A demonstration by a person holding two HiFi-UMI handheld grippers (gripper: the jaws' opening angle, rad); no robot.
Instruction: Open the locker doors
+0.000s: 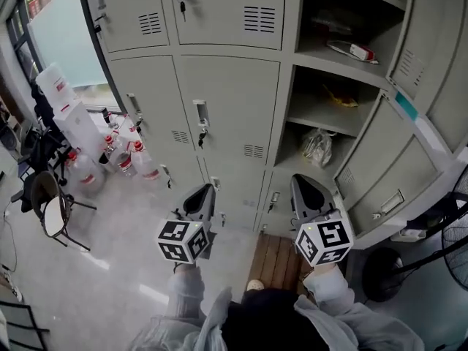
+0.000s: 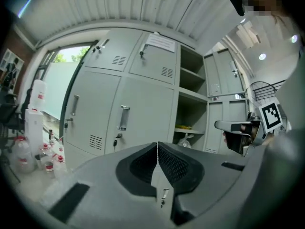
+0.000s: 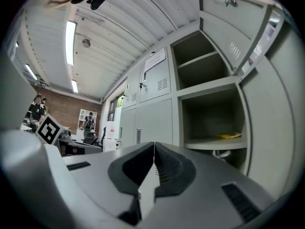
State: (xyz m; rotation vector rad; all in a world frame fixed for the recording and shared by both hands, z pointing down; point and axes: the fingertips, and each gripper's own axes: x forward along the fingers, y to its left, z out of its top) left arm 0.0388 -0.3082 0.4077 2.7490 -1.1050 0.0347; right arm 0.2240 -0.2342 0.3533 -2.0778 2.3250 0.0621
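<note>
both pairs of jaws are pressed together with nothing between them, on the left gripper (image 2: 157, 146) and the right gripper (image 3: 153, 146) alike. both face the lockers (image 1: 289, 64). the open doors (image 1: 384, 148) of the right column bare shelves with a plastic bag (image 1: 318, 146), and the closed doors (image 1: 228, 104) stand to the left.

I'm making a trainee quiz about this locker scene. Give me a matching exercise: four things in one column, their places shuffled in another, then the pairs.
1. small red-and-white box
2. flat yellow item
3. crumpled clear plastic bag
4. red-capped clear plastic bottles

A. on the floor, left of the grey metal lockers
B. open shelf, below the other two shelved things
C. open shelf, above the other two
D. open shelf, between the other two

Pairs: 1-C, 2-D, 3-B, 4-A
</note>
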